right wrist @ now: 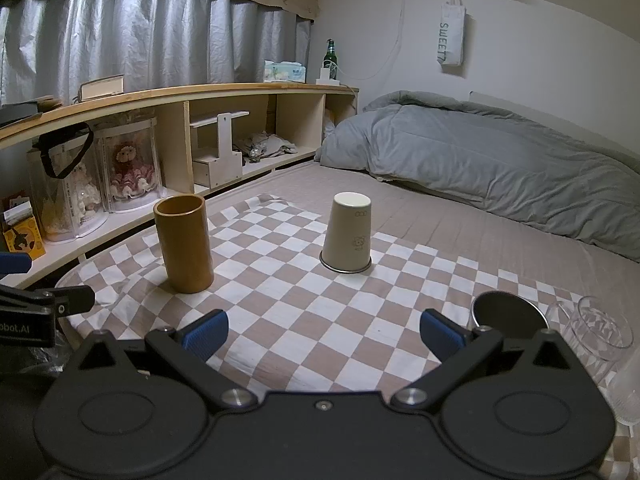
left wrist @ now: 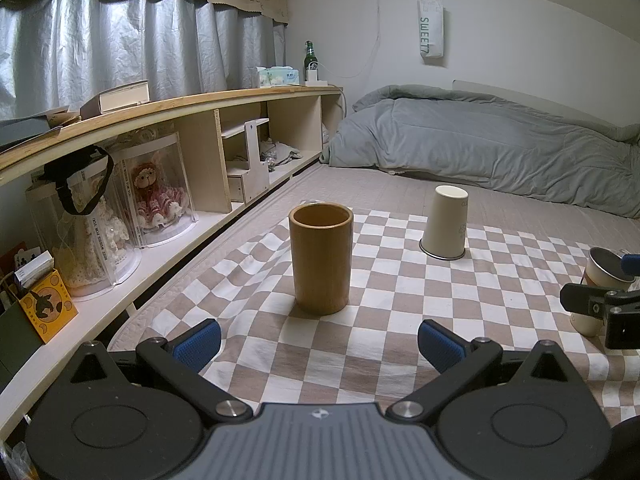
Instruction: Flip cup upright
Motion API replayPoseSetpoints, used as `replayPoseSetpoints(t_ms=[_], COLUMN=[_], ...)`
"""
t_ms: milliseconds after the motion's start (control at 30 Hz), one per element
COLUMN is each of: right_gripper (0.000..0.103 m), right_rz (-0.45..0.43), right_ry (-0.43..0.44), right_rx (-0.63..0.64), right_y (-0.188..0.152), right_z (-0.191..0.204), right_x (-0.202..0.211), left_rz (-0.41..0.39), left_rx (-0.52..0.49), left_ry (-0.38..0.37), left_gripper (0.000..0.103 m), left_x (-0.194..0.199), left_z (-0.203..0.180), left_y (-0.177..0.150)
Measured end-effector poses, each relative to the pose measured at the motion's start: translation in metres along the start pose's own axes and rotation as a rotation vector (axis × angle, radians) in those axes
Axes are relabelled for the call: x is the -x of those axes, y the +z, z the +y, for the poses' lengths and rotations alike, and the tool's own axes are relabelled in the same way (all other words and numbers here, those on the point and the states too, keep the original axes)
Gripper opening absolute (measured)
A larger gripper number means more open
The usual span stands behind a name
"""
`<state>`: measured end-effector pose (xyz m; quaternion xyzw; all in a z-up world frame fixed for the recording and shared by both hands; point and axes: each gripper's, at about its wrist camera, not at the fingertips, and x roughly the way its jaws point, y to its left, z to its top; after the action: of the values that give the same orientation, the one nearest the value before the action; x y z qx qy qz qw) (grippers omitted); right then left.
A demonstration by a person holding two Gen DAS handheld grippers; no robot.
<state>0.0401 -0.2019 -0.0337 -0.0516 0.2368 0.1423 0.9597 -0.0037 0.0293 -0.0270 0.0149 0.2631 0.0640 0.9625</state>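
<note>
A cream cup point(left wrist: 446, 222) stands upside down on the checkered cloth point(left wrist: 400, 300), mouth down; it also shows in the right wrist view point(right wrist: 347, 233). A brown bamboo cup point(left wrist: 321, 258) stands upright, mouth up, to its left, and shows in the right wrist view point(right wrist: 184, 243). My left gripper point(left wrist: 319, 344) is open and empty, just short of the bamboo cup. My right gripper point(right wrist: 324, 334) is open and empty, well short of the cream cup. Another metal-rimmed cup point(right wrist: 508, 314) stands upright by its right finger.
A clear glass point(right wrist: 600, 328) stands at the right edge of the cloth. A low wooden shelf point(left wrist: 180, 100) with boxed dolls runs along the left. A grey duvet point(left wrist: 480, 148) lies at the back of the bed.
</note>
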Motion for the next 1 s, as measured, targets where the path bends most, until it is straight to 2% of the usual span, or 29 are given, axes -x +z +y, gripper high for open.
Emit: replayPoseSetpoints(t_ms=[1000], right_gripper=[0.103], right_rz=[0.003], right_ry=[-0.004], right_rx=[-0.001], right_y=[-0.0013], right_z=[-0.0022], right_x=[-0.0012], left_rz=[0.0], left_rx=[0.0], left_ry=[0.0], left_gripper=[0.103], left_x=[0.0001], left_z=[-0.0002], left_y=[0.0004])
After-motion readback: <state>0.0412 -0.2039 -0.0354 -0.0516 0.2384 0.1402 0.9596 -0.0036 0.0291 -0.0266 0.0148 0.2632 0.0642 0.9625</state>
